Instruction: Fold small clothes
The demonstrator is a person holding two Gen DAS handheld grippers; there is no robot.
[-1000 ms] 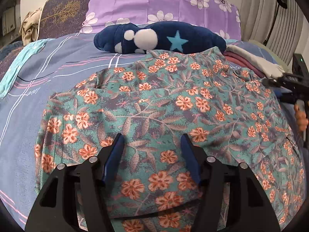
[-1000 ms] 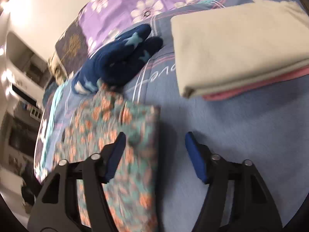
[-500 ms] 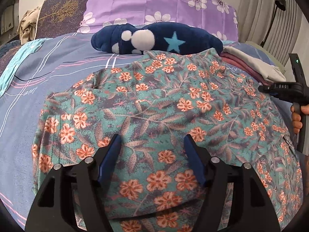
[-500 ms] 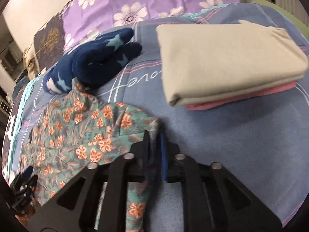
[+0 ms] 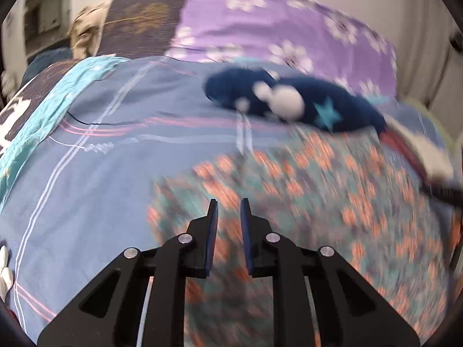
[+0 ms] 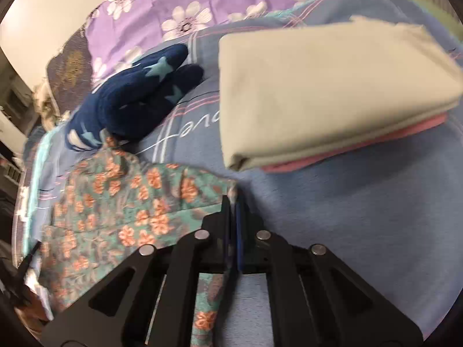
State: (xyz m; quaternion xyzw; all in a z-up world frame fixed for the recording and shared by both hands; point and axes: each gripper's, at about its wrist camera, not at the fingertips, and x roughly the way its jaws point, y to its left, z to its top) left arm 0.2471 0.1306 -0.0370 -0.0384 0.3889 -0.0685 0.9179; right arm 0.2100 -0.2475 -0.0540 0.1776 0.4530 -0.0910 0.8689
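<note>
Bed: we work over a blue striped bedspread (image 6: 332, 208) with purple flowered pillows (image 5: 277, 31) at the far edge.
Floral garment: teal cloth with orange flowers (image 6: 121, 208), spread flat on the bedspread, left of the right gripper and under and ahead of the left gripper (image 5: 332, 202); the left wrist view is heavily motion-blurred.
Right gripper: we see the 2 blue pads of the right gripper (image 6: 233, 202) pressed together on the garment's right edge; a strip of the cloth passes between and below the jaws.
Left gripper: the left gripper (image 5: 229, 205) stands with a narrow gap between its pads, jaws closing. We see garment behind the gap; whether cloth is pinched we cannot tell because of blur.
Folded stack: a beige folded cloth on a pink one (image 6: 332, 86), ahead and right of the right gripper, apart from the garment.
Plush toy: navy with pale stars (image 5: 292, 104), beyond the garment's far edge, touching it.
</note>
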